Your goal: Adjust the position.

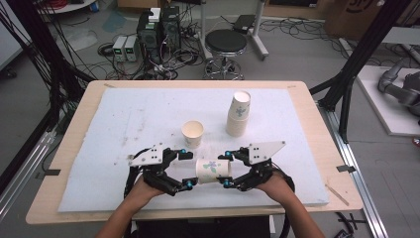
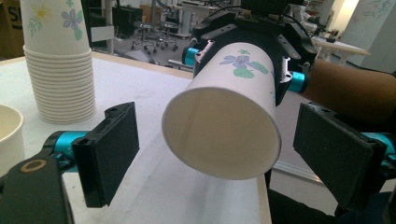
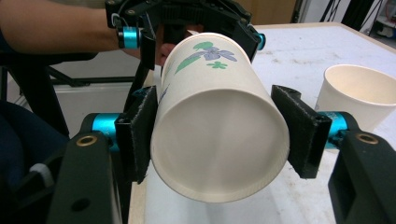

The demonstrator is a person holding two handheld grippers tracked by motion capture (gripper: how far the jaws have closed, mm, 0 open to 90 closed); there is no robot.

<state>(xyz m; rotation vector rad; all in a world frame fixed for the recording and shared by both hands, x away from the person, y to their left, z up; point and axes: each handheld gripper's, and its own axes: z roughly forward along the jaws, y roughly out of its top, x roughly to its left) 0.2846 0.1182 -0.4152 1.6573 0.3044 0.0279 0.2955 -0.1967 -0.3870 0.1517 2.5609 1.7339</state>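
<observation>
We've got the cup [image 1: 213,170] lying sideways just above the white pad [image 1: 124,119] at the near edge, right gripper [image 1: 227,168] clamped on its base end. Left gripper [image 1: 186,169] is wide open, pads [image 2: 113,151] either side of the cup's mouth, not touching. The stack [image 1: 238,114] and a lone cup [image 1: 192,133] stand behind.

Sideways cup [image 1: 213,170] between tools, before upright cup [image 1: 192,133]

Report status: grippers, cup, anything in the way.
Right gripper shut on paper cup, held sideways. Left gripper open, jaws either side of cup mouth. Single cup and cup stack stand apart.
</observation>
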